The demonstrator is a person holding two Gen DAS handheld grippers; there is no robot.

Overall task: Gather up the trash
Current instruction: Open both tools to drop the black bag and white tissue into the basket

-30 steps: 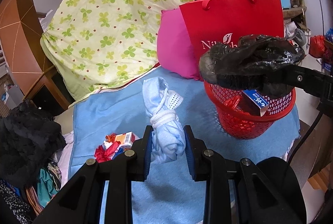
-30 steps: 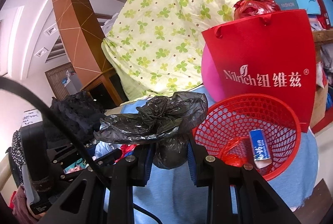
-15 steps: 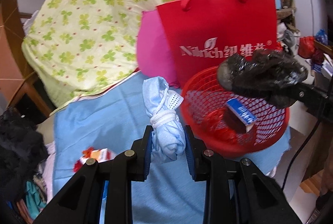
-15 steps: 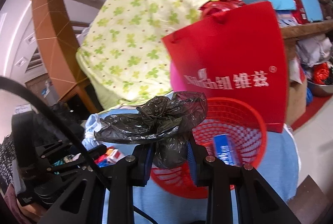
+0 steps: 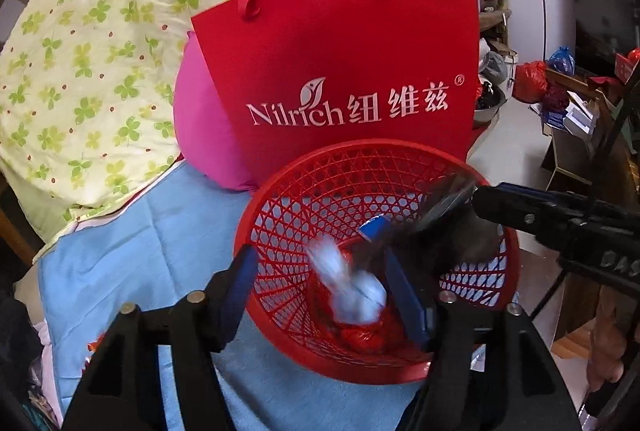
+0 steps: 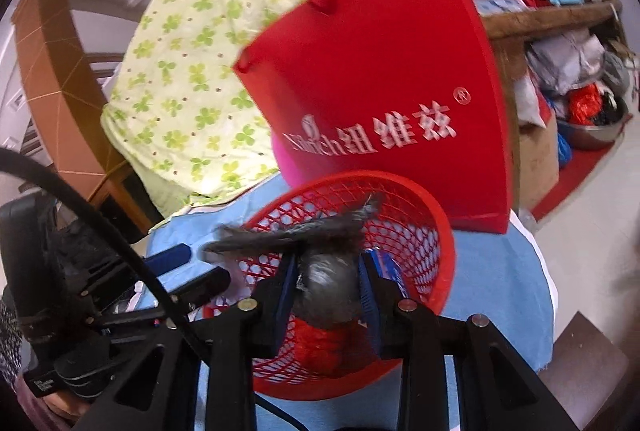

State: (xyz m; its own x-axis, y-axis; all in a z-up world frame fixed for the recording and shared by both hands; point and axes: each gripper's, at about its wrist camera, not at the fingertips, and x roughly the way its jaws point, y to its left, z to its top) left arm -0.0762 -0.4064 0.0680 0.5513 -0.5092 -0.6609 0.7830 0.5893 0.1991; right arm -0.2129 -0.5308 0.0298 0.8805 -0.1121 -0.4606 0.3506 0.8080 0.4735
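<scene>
Behind everything, a clover-print quilt point(image 5: 92, 63) heaped at left, a pink cushion point(image 5: 204, 135) and a red Nilrich paper bag point(image 5: 344, 71) standing upright against it. In front, touching the bag's foot, a red mesh basket point(image 5: 496, 295) set on a blue cloth point(image 5: 152, 243).

Over the basket's near rim, left gripper point(image 5: 326, 287) spread wide, fingers well apart and touching nothing; between them, inside the basket, a motion-blurred pale blue bundle point(image 5: 352, 291) lying loose above crumpled red plastic point(image 5: 368, 339). Beside it, a small blue box point(image 5: 374, 229).

From the right, right gripper point(image 6: 328, 293) also above the basket, fingers pressed against both sides of a black plastic bag point(image 6: 324, 283), its loose top flaring sideways in blur.

Only in the left wrist view: the pale bundle clear of any grip. Only in the right wrist view: the black bag seated between the pads point(image 6: 286, 291), plus a brown wooden post point(image 6: 52, 71) at far left.
</scene>
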